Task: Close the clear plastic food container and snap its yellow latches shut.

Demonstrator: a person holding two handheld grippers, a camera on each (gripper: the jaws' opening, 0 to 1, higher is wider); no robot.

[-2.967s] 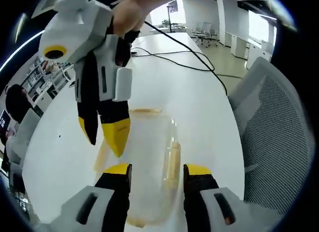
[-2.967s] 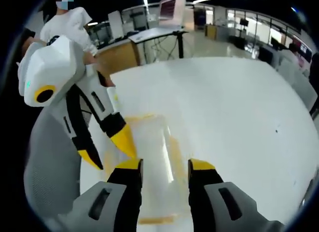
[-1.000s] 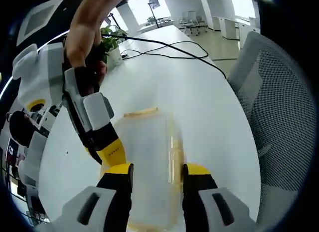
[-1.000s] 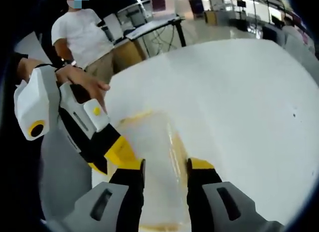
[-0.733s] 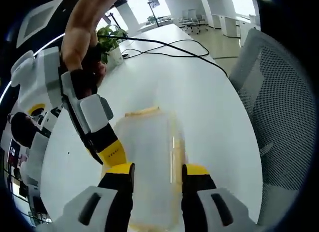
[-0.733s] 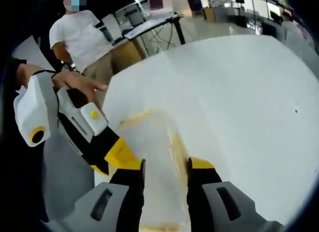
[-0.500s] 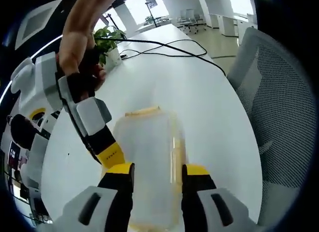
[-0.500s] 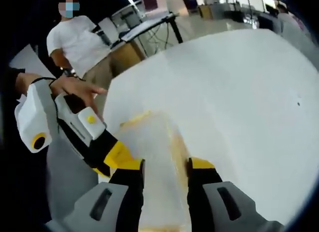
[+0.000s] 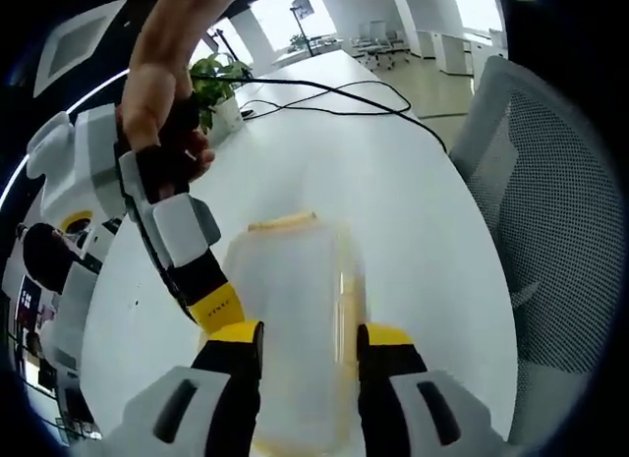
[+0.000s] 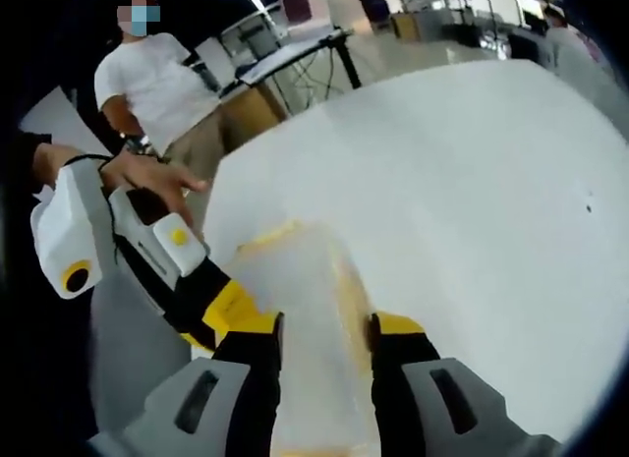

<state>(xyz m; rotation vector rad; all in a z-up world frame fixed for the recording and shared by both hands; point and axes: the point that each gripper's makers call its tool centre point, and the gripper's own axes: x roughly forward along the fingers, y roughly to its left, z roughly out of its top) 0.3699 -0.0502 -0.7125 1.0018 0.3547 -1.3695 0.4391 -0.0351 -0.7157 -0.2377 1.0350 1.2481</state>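
From the left gripper view I have my left gripper (image 9: 298, 331) low over the clear plastic food container (image 9: 293, 310), its two yellow-tipped jaws spread apart, one on each long side of the box. I cannot tell if the tips touch the walls. The container lies on the white table (image 9: 403, 221), near the table edge closest to me, and its lid looks to be down on the box, though the clear plastic makes that hard to judge. A yellow latch (image 9: 280, 221) runs across the container's far short end, and another yellow latch (image 9: 346, 298) runs along its long side by my right-hand jaw. My right gripper (image 9: 218, 308) comes in against the container's other long side, a hand (image 9: 157, 113) around its body; its yellow tips sit at the container's wall, and I cannot tell how its jaws stand there.

In the right gripper view, my right gripper's (image 10: 322, 326) jaws stand apart, astride the container (image 10: 300, 310). Beyond the container a black cable (image 9: 339, 88) trails over the table toward a potted plant (image 9: 218, 84). A grey mesh chair (image 9: 545, 201) stands beside the table.
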